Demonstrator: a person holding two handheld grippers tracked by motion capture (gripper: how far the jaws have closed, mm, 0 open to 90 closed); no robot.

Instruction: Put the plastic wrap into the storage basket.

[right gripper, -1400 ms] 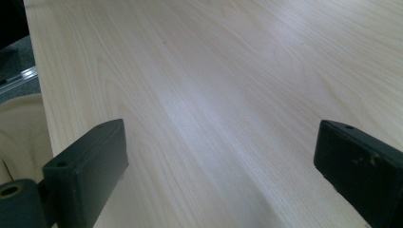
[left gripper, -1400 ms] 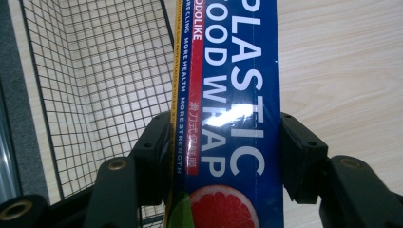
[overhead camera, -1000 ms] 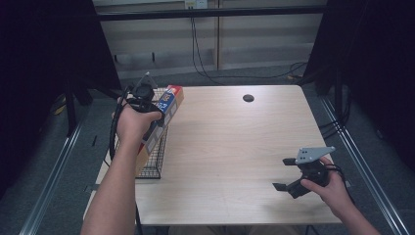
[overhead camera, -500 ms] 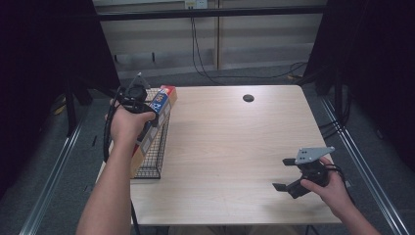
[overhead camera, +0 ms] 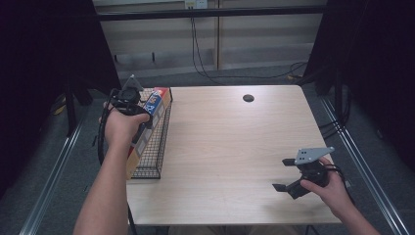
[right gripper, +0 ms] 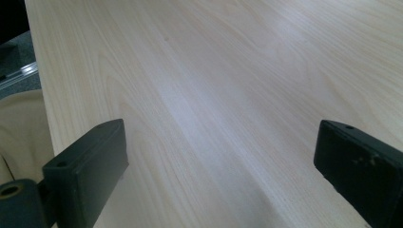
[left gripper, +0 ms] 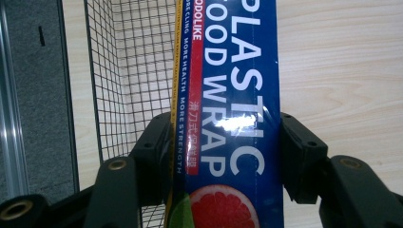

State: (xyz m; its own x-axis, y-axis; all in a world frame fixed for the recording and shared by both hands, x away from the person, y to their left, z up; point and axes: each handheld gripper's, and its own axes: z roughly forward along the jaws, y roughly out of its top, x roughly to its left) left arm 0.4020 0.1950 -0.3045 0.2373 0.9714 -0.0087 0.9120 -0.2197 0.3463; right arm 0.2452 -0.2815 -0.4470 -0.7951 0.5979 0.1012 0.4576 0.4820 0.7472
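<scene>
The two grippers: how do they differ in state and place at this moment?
The left gripper is shut on the wrap box; the right gripper is open with nothing between its jaws. The left gripper is held up over the wire basket at the table's left edge; the right gripper is low over bare table near the front right corner. Both have black jaws and are held in a hand.

We see a pale wooden table (overhead camera: 235, 147) with a dark round grommet (overhead camera: 248, 98), grey carpet floor (overhead camera: 44, 171), black curtains (overhead camera: 44, 44) on both sides, and cables (overhead camera: 205, 58) trailing down a beige panelled wall (overhead camera: 264, 34).
</scene>
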